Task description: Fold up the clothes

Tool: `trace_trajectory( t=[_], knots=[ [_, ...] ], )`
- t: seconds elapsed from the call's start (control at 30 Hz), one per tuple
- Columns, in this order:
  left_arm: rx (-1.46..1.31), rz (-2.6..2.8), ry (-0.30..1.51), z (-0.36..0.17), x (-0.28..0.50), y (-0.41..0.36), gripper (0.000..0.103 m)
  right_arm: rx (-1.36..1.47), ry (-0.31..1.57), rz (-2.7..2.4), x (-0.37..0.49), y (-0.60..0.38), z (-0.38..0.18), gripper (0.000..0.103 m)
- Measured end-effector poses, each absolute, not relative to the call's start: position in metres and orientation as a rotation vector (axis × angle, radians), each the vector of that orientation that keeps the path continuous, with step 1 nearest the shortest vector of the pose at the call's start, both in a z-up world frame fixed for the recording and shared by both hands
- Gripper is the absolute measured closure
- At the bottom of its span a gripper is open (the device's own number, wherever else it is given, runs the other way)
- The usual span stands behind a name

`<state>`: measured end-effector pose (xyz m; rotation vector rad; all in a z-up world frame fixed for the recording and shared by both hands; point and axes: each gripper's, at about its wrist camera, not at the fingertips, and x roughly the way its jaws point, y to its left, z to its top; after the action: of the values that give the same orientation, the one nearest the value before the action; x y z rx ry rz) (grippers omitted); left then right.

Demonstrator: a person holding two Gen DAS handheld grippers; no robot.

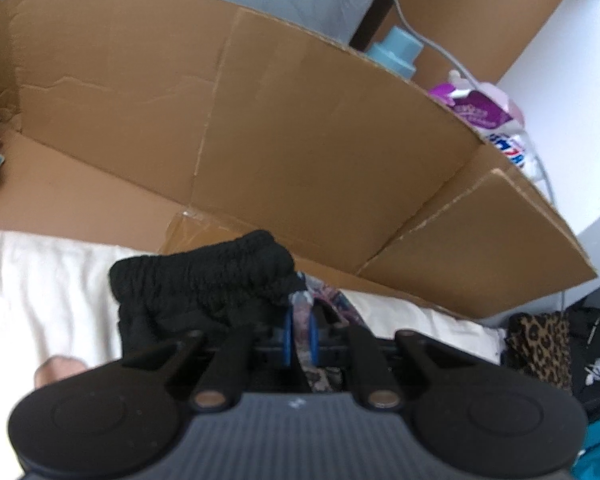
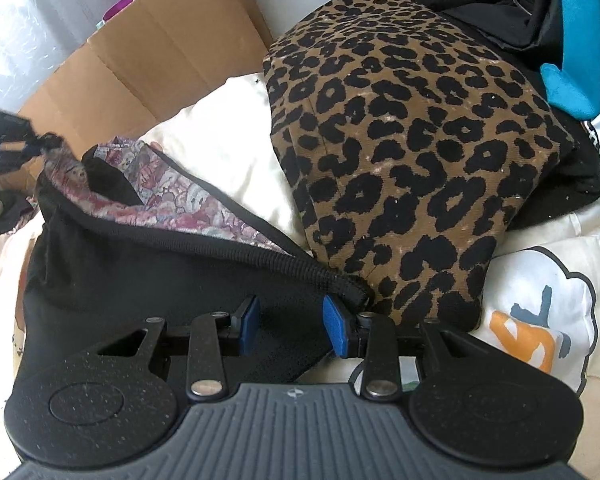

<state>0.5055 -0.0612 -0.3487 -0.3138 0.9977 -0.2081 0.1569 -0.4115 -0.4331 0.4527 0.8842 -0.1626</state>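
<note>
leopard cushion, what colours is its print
Black spots on brown on the leopard cushion, clearest in the right wrist view.

Two grippers: left gripper (image 1: 299, 330), right gripper (image 2: 292, 326). One black garment with floral lining (image 2: 148, 280). One leopard-print cushion (image 2: 412, 152). One cardboard box (image 1: 260, 120). One blue bottle (image 1: 396, 50).
</note>
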Motion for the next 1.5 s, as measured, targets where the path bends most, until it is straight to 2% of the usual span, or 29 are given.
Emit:
trace_trajectory(
  t=[0.53, 0.8, 0.97, 1.07, 1.13, 1.27, 1.4, 1.5],
  knots=[
    [-0.310, -0.094, 1.046, -0.390, 0.558, -0.098, 0.096, 0.411, 0.905, -0.126, 0.158, -0.414, -0.437, 0.064],
    [-0.362, -0.075, 1.044, -0.401, 0.570, -0.108, 0.095, 0.419, 0.927, -0.127, 0.157, -0.421, -0.440, 0.077],
    [-0.318, -0.088, 1.056, -0.402, 0.579, -0.122, 0.080, 0.455, 0.929, -0.147, 0.157, -0.428, -0.442, 0.088],
    [-0.235, -0.130, 1.033, -0.389, 0.574, -0.128, 0.068, 0.464, 0.933, -0.161, 0.157, -0.428, -0.441, 0.089],
    [-0.165, -0.171, 1.005, -0.378, 0.565, -0.131, 0.043, 0.451, 0.937, -0.169, 0.159, -0.426, -0.440, 0.089],
    [-0.017, -0.288, 0.978, -0.363, 0.544, -0.133, 0.044, 0.441, 0.940, -0.179, 0.160, -0.423, -0.439, 0.088],
    [0.075, -0.332, 1.009, -0.370, 0.528, -0.134, 0.053, 0.437, 0.946, -0.198, 0.161, -0.420, -0.431, 0.086],
    [0.111, -0.354, 1.027, -0.381, 0.522, -0.138, 0.053, 0.375, 0.917, -0.177, 0.165, -0.414, -0.418, 0.084]
  ],
)
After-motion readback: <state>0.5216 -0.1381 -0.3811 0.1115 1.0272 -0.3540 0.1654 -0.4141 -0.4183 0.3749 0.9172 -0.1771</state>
